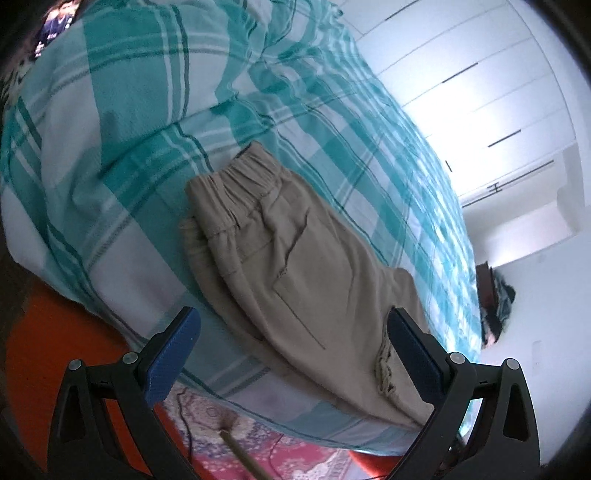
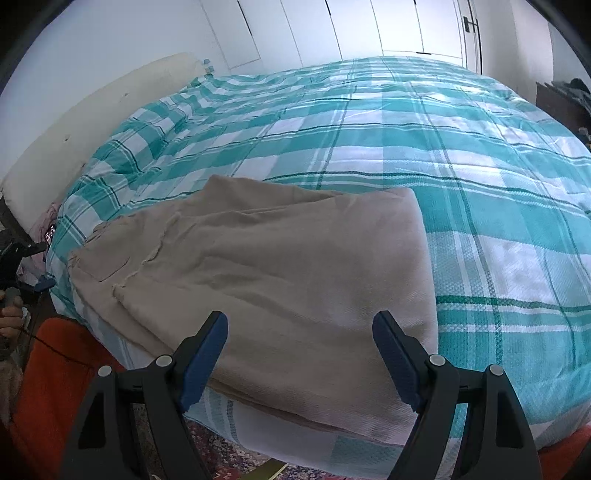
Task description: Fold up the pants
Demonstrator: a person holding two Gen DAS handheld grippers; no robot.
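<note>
Beige pants [image 1: 295, 266] lie folded on a teal and white checked bed cover [image 1: 147, 110] near the bed's front edge. The elastic waistband [image 1: 243, 173] points away in the left wrist view. My left gripper [image 1: 293, 328] is open and empty, above the leg end of the pants. In the right wrist view the pants [image 2: 288, 266] fill the centre, with a folded edge on the right. My right gripper [image 2: 300, 328] is open and empty, just above the near edge of the pants. The left gripper [image 2: 22, 266] shows at the far left in that view.
The bed cover [image 2: 461, 147] stretches far behind and to the right. A cream headboard [image 2: 92, 122] stands at the left. White wardrobe doors [image 2: 369, 29] are behind the bed. An orange floor [image 1: 48, 325] and a patterned rug [image 1: 236, 435] lie below the bed edge.
</note>
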